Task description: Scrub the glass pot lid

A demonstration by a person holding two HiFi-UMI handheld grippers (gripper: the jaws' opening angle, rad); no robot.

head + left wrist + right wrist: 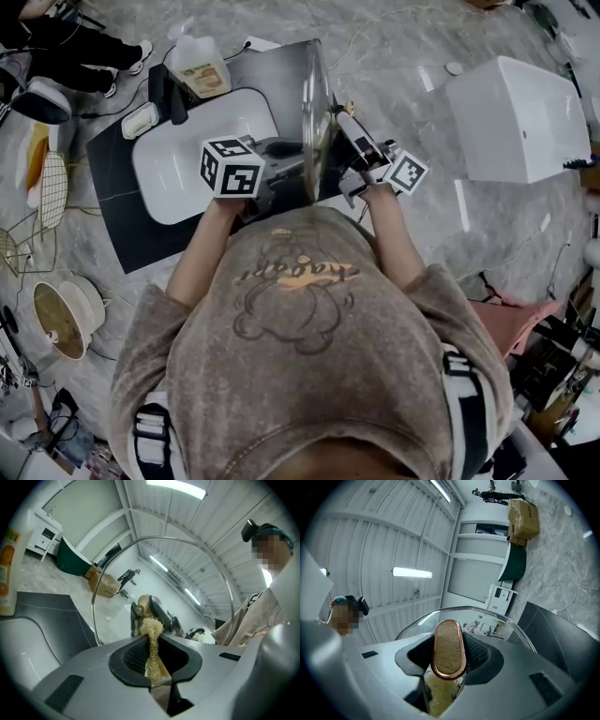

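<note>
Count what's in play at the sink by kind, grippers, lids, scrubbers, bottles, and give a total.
Grippers: 2, the left gripper and the right gripper
Lids: 1, the glass pot lid
Scrubbers: 1, the fibre scrubber
Bottles: 1, the plastic bottle
Total: 5

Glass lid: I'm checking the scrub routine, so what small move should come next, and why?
Probably ease the left gripper forward and rub its fibre scrubber across the glass lid. The right gripper clamps the wooden knob, holding the lid on edge, and the scrubber faces the glass.
</note>
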